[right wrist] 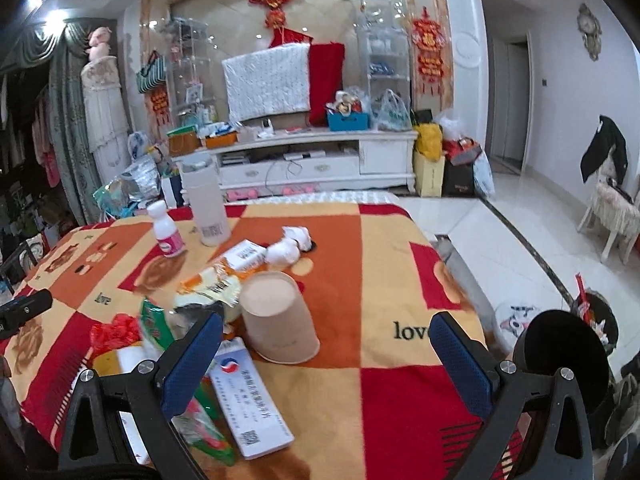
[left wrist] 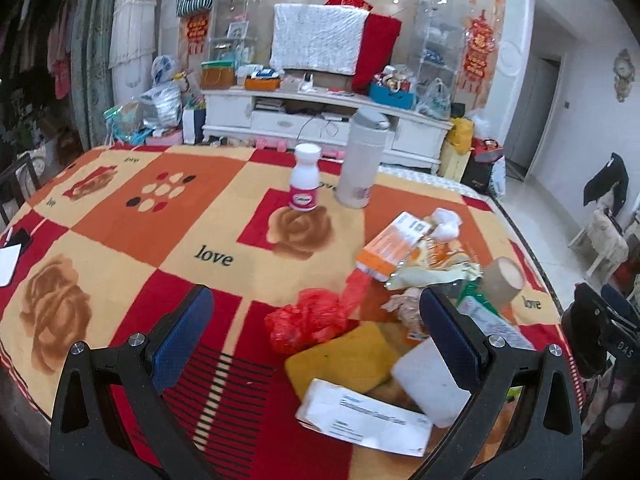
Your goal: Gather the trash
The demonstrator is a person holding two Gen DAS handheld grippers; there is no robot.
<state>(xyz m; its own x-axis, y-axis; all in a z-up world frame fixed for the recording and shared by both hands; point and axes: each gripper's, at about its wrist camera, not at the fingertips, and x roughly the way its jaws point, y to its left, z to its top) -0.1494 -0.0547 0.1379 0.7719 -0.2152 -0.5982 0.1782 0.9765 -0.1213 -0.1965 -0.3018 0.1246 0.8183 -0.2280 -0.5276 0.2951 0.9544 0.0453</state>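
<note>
Trash (left wrist: 404,280) litters your blanket (left wrist: 160,248); both grippers, left gripper (left wrist: 316,320) and right gripper (right wrist: 326,344), gape wide (nothing held).

The left gripper (left wrist: 316,332) hovers with its blue-padded fingers (left wrist: 182,336) spread wide apart, nothing between them. The right gripper (right wrist: 326,358) is likewise spread wide, its fingers (right wrist: 194,360) empty, both pointing toward the far side.
</note>
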